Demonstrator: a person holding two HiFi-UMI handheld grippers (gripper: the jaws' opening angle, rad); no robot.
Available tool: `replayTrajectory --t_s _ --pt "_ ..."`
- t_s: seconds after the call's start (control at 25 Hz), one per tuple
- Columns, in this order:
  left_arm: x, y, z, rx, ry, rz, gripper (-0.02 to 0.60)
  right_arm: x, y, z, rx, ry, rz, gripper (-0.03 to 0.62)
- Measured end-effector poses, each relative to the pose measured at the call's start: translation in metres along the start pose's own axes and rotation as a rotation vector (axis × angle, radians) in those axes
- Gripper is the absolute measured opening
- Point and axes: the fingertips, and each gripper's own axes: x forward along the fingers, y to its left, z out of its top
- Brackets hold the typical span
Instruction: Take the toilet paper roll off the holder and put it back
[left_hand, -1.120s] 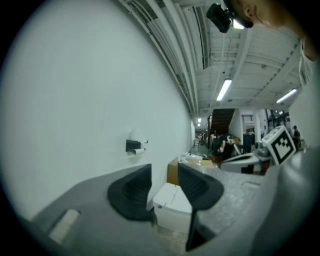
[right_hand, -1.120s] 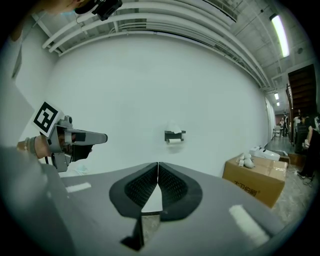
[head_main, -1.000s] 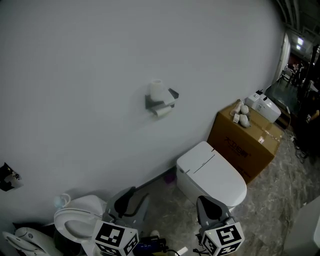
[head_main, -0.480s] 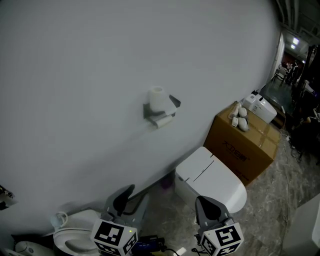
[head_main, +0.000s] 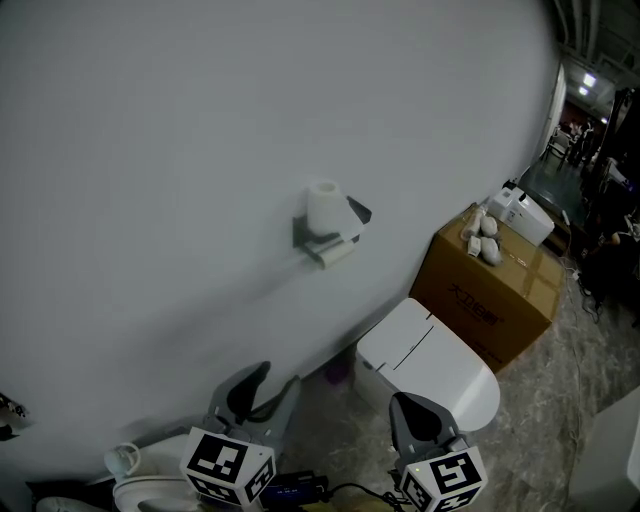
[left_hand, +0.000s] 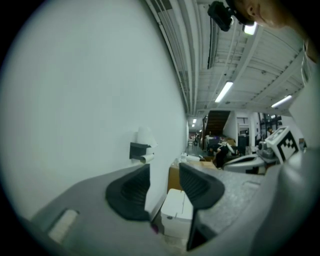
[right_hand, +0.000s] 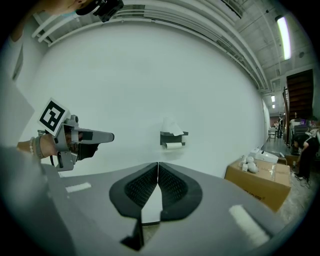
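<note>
Reach matters most: we should square the left gripper (head_main: 275, 382), jaws opening and empty, around the toilet paper roll (head_main: 323, 207) standing on its holder (head_main: 305, 232), well apart from us, right gripper (head_main: 408, 408) closed on nothing.

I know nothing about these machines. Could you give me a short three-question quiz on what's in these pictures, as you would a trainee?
1. Multiple choice: where is the upright white roll?
A. on top of the wall holder
B. on the floor
C. between a gripper's jaws
2. True or false: the jaws of the right gripper stand wide apart.
3. Short answer: in the head view, what brown thing stands beside the closed white toilet?

Key
1. A
2. False: they are together, with nothing between them.
3. A cardboard box.
</note>
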Motion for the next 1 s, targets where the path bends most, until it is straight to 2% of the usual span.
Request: replayTrajectory --t_s 0.44,1.0 --pt "0.037 0.021 0.008 -0.003 -0.011 -0.027 0.181 0.019 -0.014 -0.004 0.015 0.013 -0.021 0.006" --pt "0.119 0.043 0.037 0.043 -0.022 -0.020 0.199 0.071 -0.060 0.007 0.030 0.004 0.013 0.006"
